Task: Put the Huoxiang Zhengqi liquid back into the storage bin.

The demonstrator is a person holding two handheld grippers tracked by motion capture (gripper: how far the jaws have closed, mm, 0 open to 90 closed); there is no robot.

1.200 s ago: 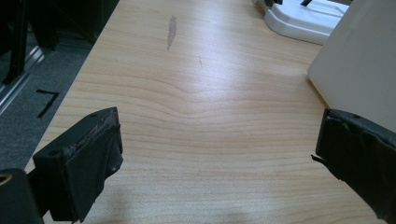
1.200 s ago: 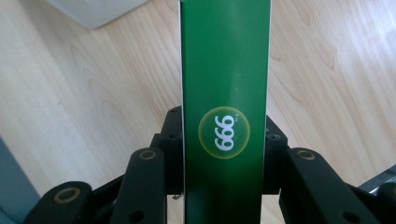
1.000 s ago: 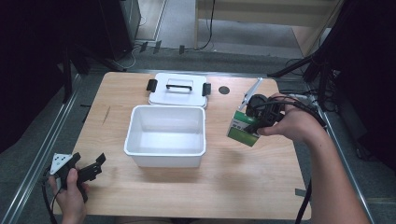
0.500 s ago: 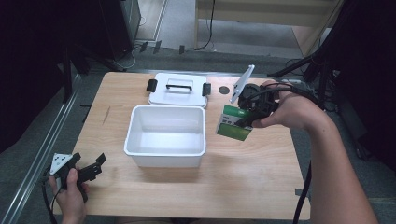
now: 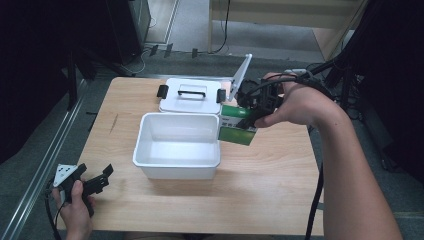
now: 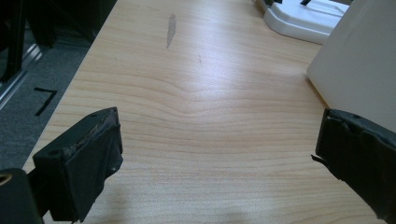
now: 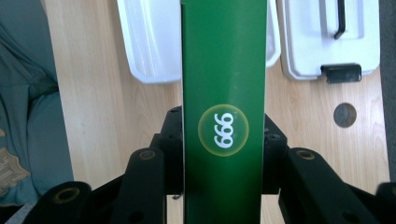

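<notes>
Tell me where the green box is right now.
In the high view, the green box is held in the right tongs, at the white bin's right rim, before the lid.

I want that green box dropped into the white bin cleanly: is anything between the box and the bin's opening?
Nothing visible blocks it. The right gripper holds the green box at the right rim of the white bin, which is open and looks empty. Its lid lies behind it on the table, out of the path.

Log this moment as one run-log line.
right tool: shut on green box, at white bin right rim | left tool: open, idle, near table corner | lid: off, behind bin
</notes>
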